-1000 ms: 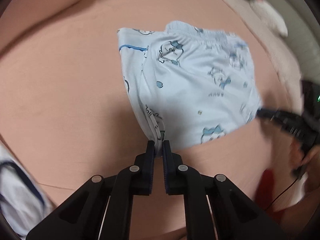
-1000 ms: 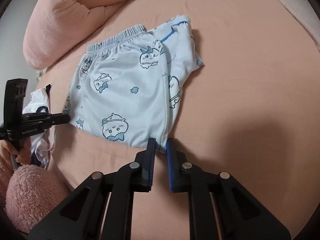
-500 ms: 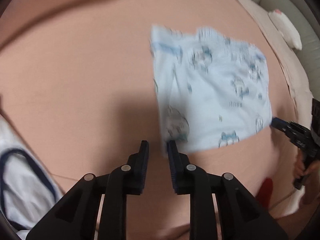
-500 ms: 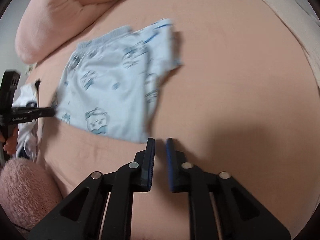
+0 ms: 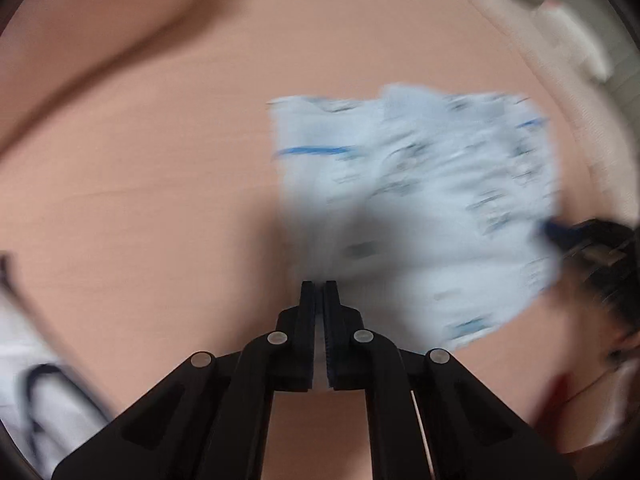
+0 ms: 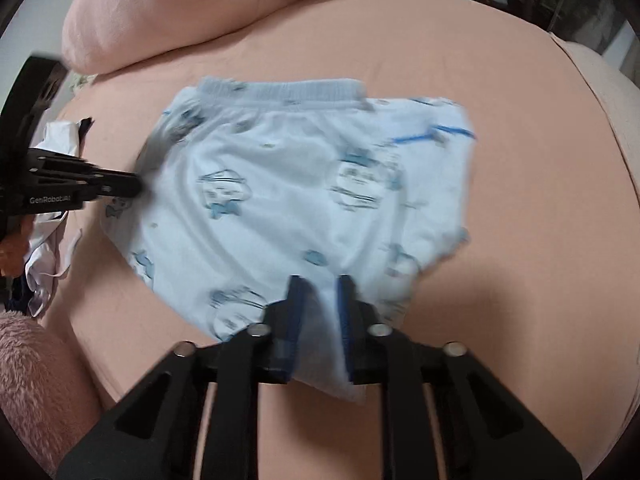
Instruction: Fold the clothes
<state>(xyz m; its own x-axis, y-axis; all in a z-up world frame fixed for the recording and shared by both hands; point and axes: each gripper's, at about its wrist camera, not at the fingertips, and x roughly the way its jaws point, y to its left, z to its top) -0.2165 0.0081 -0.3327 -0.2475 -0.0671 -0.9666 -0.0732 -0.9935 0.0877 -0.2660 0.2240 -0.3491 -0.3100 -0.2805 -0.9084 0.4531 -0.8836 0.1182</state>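
Light blue shorts [image 5: 420, 184] with cartoon prints lie on the peach bed sheet [image 5: 160, 180], blurred by motion in the left wrist view. My left gripper [image 5: 319, 284] is closing, with the near left edge of the shorts pinched between its pads. The right wrist view shows the shorts [image 6: 280, 184] with the waistband at the far side. My right gripper [image 6: 319, 280] is closing on the near hem, and cloth fills the gap between its fingers. The left gripper [image 6: 136, 186] meets the shorts' left edge there; the right gripper [image 5: 560, 236] meets their right edge in the left wrist view.
A pink pillow [image 6: 160, 12] lies at the head of the sheet [image 6: 520, 100]. A white garment with navy trim [image 6: 52, 240] [image 5: 48, 400] sits off the left side. A fluffy pink item [image 6: 36, 380] is at the lower left. A red item [image 5: 560, 392] lies near the bed's edge.
A second ago both grippers pinched corners of the shorts. Half a second ago both stood slightly apart and off the cloth. Now each has cloth between its pads again, further in.
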